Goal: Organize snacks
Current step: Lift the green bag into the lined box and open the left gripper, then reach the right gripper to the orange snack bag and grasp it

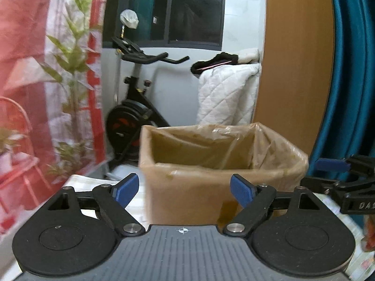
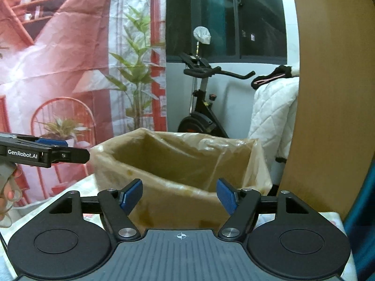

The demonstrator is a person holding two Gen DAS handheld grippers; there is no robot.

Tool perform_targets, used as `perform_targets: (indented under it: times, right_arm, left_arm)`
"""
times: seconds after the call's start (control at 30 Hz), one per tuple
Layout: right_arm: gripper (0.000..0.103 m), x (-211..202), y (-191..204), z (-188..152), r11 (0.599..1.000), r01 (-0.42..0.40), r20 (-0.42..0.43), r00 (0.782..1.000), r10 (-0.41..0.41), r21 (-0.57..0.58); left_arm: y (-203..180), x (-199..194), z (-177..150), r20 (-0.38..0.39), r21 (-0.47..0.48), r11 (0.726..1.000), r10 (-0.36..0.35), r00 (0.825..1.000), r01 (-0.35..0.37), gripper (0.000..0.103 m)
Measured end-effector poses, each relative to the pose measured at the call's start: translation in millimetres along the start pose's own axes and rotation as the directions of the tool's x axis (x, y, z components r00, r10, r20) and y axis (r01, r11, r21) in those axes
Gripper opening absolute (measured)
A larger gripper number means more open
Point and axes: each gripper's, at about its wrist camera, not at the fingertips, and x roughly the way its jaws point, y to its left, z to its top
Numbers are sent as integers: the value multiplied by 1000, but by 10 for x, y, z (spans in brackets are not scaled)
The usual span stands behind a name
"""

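- Your left gripper (image 1: 184,188) has its blue fingers (image 1: 125,188) spread wide, with nothing between them.
- Your right gripper (image 2: 179,195) also has its fingers (image 2: 131,195) spread apart, and they too pinch nothing.
- Just ahead of both pairs of fingers stands a cardboard box (image 1: 199,187) lined with a clear plastic bag (image 1: 276,149); its open top faces up, and what shows of its inside looks bare.
- No snack is clear in either view.
- The box rests on a tabletop (image 1: 136,208) with a pale patterned cover.
- In the right wrist view your left gripper reaches in from the left edge, beside the box's near corner.
- Beyond the box, past your fingers, stand an exercise bike (image 2: 201,107) and a white quilted cover (image 1: 225,96).
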Motion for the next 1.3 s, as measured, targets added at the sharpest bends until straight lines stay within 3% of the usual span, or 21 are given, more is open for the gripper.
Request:
perform_targets:
  times: [0.37,0.7,0.93,1.3]
  right_arm:
    - [69,-380,403,-549,999,-27,-56,998,29,45]
    - [68,-591,553,-1070,994,23,-126,992,-10,106]
    - [68,-698,606,-1350,988,42,-165,986,-17,149]
    - [68,-818,606,-1448,988,40,-207,978,-9,148]
  left_arm:
    - [-66,-411,-640,-90,-62,998,-37,995,31,86]
    - [19,-579,-1083,-139,-130,991,-29,990,11,84]
    - [21,-723,-1152,-130,-135,991,-21,991,3,82]
    - [-76,-787,-1152,-90,-141,990,-39,995,26,82]
